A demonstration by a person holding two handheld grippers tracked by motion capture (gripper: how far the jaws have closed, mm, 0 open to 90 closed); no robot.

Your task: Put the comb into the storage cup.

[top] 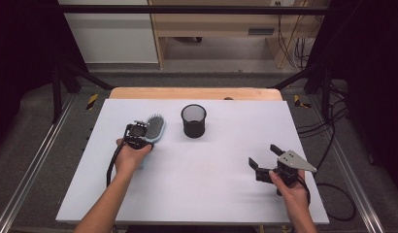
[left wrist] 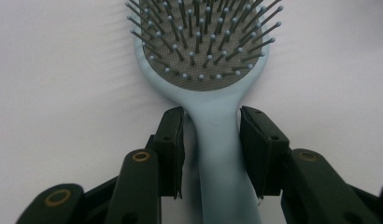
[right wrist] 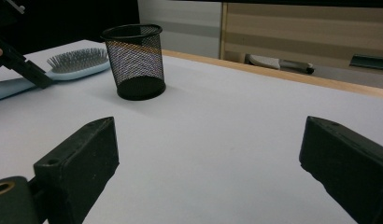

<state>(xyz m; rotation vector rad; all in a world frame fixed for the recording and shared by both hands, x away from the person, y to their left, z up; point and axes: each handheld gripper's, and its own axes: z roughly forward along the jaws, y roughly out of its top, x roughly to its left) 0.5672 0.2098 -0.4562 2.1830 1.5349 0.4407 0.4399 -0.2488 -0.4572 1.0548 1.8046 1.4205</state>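
White board covers the table, and behind it sit a wooden edge, dark floor and some cables.

Under the left gripper lies a light blue hairbrush, flat on the table with its bristles up. The brush head points away from the gripper, and the thin handle runs back between the two black jaws. The jaws stand narrow, one close on each side of the handle. I can't quite tell if the pads already press on it; a small gap seems to show on the left side, so I'd say they are not squeezing yet.

The brush looks light and stiff, made of smooth plastic. Smooth plastic can slip, so the thin neck just below the head looks like a good spot to hold. The head is wider there and would stop it from sliding out. The bristles are bendy and springy, so they are not good to grab.

A black mesh cup stands upright just past the brush, off to the gripper's right, and it looks easy to knock over.

The right gripper is well apart, near the other side of the table, with its jaws wide and nothing between them. Lots of bare table lies between the two grippers, so there is plenty of room to lift and swing the brush. The table's left edge is near the left hand.
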